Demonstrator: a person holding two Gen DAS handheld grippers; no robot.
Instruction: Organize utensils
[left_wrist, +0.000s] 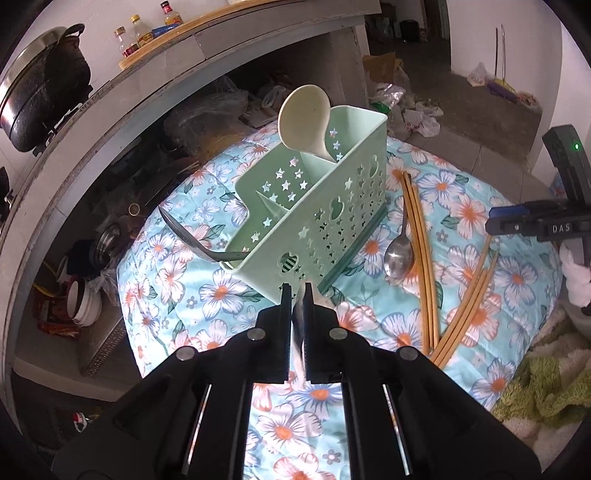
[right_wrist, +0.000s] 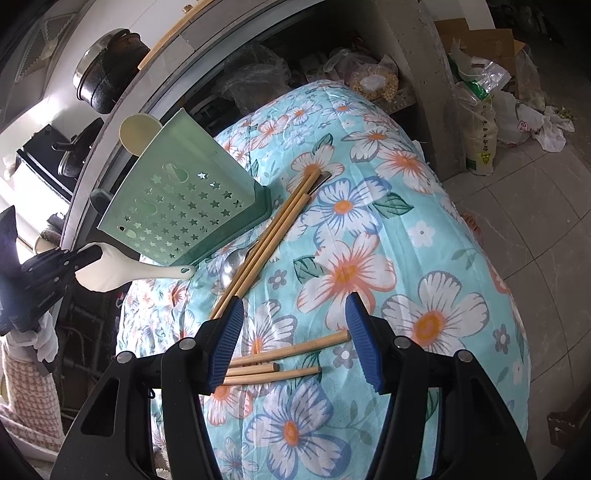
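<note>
Left gripper (left_wrist: 298, 291): jaws closed on a white rice paddle (right_wrist: 107, 271). The right wrist view shows the grip is on the blade, with the handle projecting free toward the caddy. In the left wrist view only a thin white edge of it shows between the fingers.

Right gripper (right_wrist: 295, 336): jaws stand apart and hold nothing. It hovers over three chopsticks (right_wrist: 273, 363) lying loose on the floral cloth (right_wrist: 369, 266); whether the pads touch them cannot be told.

Further out, a second bundle of chopsticks (right_wrist: 266, 240) lies diagonally on the cloth, partly across a metal spoon (left_wrist: 398, 254). Both are just beside the caddy.

The green caddy (left_wrist: 314, 206) stands upright on the cloth, divided into compartments. A cream ladle (left_wrist: 304, 120) already stands in the far compartment. A dark utensil (left_wrist: 192, 240) rests at the caddy's left end, mostly outside it. Beyond is a concrete counter (left_wrist: 110, 122) with a wok and bottles.

Risks, as judged:
- The paddle is gripped by the blade, so the handle must enter first. A smooth, curved blade may twist or slip in a narrow grip during insertion.
- The caddy is light and sits on soft, uneven cloth. A push from the paddle against its wall or divider may tip or shift it, and the top-heavy ladle adds to that.
- The three near chopsticks lie fanned, not aligned. A single closing of the jaws may catch only some and scatter the rest.
- Lifting the far bundle may drag the spoon beneath it.
</note>
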